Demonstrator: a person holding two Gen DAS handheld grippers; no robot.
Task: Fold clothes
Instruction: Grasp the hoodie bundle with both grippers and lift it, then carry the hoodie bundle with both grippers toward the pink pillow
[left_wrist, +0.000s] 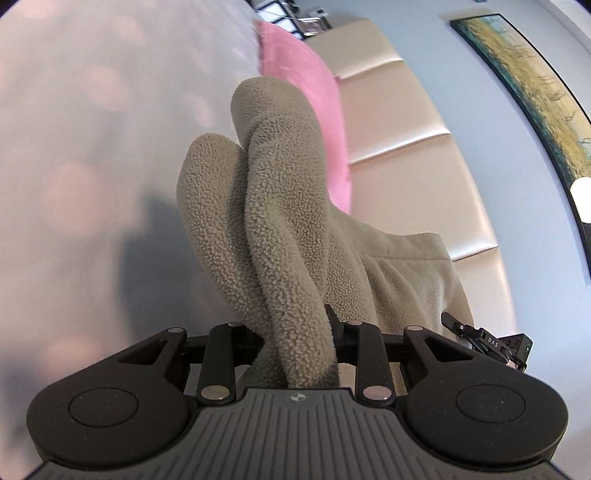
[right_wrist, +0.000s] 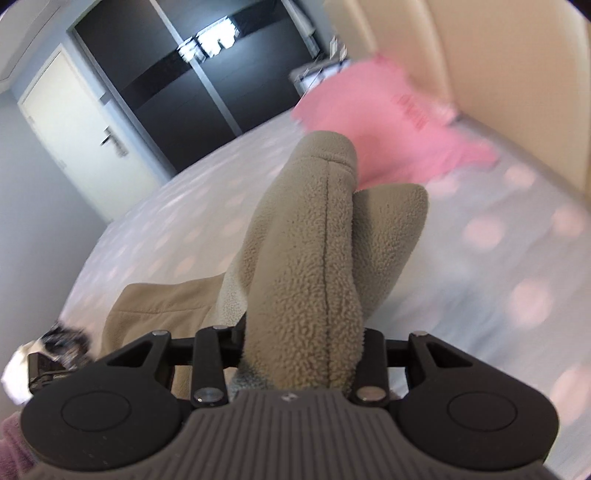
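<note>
Two claws, each clamped on thick folds of one beige fleece garment (left_wrist: 280, 221). Left claw (left_wrist: 295, 354): narrow, gripping bunched fleece. Right claw (right_wrist: 299, 350): narrow, gripping a seamed fold. Garment raised above the dotted bedspread (right_wrist: 498, 280), slung between both claws. Pink garment (right_wrist: 388, 125) beyond, on the bed beside the cream headboard (left_wrist: 406, 147).

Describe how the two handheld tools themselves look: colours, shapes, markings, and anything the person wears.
The left tool has a grey ribbed body, two matte black round lobes with inset discs, black link bars on silver pins, and a small cross mark. The right tool is built the same; seen from the left wrist, it bears white "DAS" lettering. A fuzzy mauve sleeve shows beside it.
</note>
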